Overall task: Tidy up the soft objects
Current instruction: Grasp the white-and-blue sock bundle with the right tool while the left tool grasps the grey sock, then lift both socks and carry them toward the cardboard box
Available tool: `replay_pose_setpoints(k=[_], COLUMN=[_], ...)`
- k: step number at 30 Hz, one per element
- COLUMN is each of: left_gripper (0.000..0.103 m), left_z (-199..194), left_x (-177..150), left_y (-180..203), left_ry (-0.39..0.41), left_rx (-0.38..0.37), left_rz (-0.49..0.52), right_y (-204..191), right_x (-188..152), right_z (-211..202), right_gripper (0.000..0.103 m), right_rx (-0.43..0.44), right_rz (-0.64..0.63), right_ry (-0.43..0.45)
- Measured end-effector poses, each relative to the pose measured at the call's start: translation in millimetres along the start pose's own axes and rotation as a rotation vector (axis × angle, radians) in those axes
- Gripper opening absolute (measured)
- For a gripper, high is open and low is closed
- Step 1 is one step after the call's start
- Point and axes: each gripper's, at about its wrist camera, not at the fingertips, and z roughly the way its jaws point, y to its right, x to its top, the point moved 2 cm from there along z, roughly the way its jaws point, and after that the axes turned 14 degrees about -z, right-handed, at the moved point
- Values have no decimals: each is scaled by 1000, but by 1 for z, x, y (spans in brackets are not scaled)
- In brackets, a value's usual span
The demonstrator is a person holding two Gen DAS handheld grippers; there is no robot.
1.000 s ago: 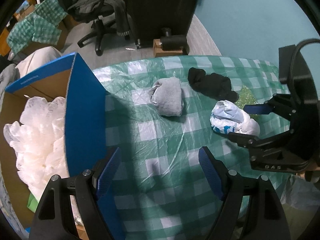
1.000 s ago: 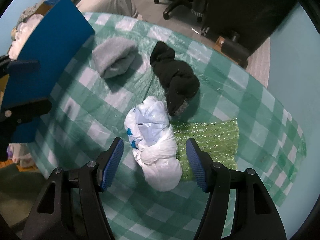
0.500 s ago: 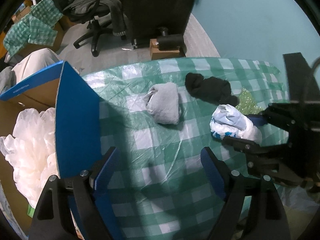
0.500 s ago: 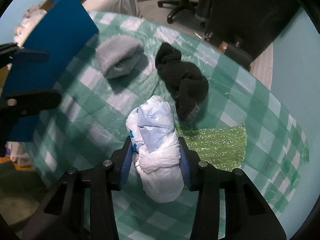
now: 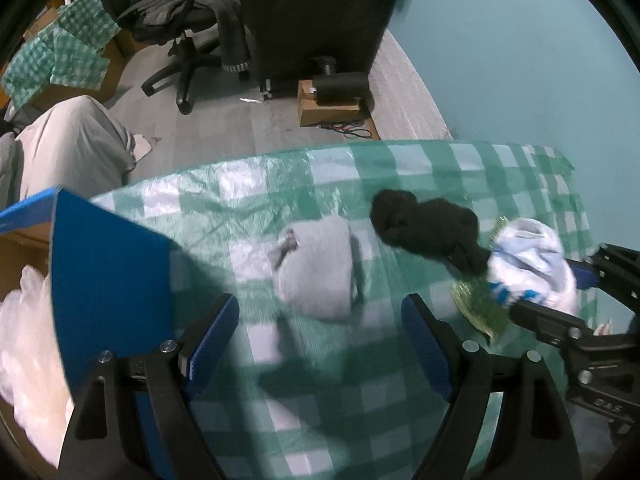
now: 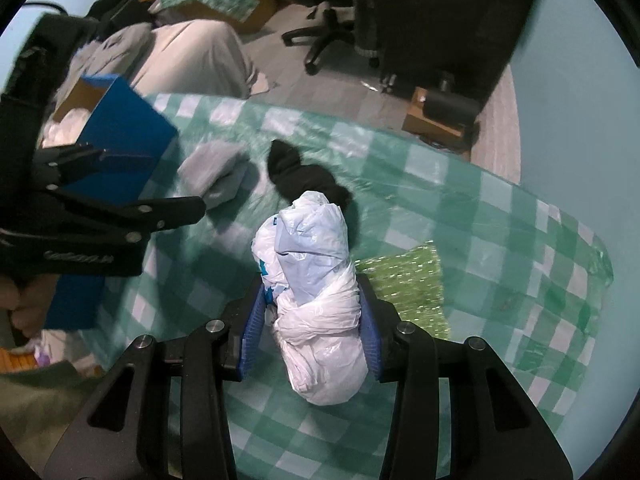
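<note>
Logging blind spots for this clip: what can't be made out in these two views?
- Blue box: the left view's edge cuts off its inside beyond the white plastic; in the right view the left gripper covers it.
- Black sock: near end hidden behind the plastic bag held by the right gripper.
- Green sheet: partly hidden by the bag.
- Gray sock: blurred, so folded or rolled is unclear.

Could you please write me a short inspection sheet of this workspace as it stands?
Surface: table in green checked plastic cloth.
Job's things: white plastic bag bundle; grey sock roll; black sock bundle; green bubble wrap; blue box holding white bags.
Clutter: nothing seen.
Grippers: right gripper shut on bag bundle; left gripper open, empty.
Cables: wires on floor.
Surroundings: office chair, teal wall.
</note>
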Motion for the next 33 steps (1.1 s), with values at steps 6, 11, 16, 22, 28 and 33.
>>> replay_pose_setpoints(k=[6, 11, 16, 22, 28, 33], left_gripper=[85, 85, 57, 28, 21, 21], left_z=[11, 25, 32, 29, 22, 11], left_x=[12, 18, 14, 8, -2, -12], left_y=[2, 3, 8, 9, 6, 1], left_ry=[12, 11, 15, 17, 28, 37], left_rx=[8, 25, 33, 24, 27, 30], left_rz=[5, 5, 55, 76, 76, 69], right_y=[10, 12, 13, 11, 8, 5], right_x=[0, -6, -9, -8, -5, -4], right_z=[-1, -2, -4, -6, -6, -9], right_gripper=[42, 42, 42, 42, 42, 42], right_rx=[-8, -8, -11, -13, -13, -12], right_rz=[57, 91, 108, 105, 97, 91], right_ry=[11, 12, 15, 23, 29, 37])
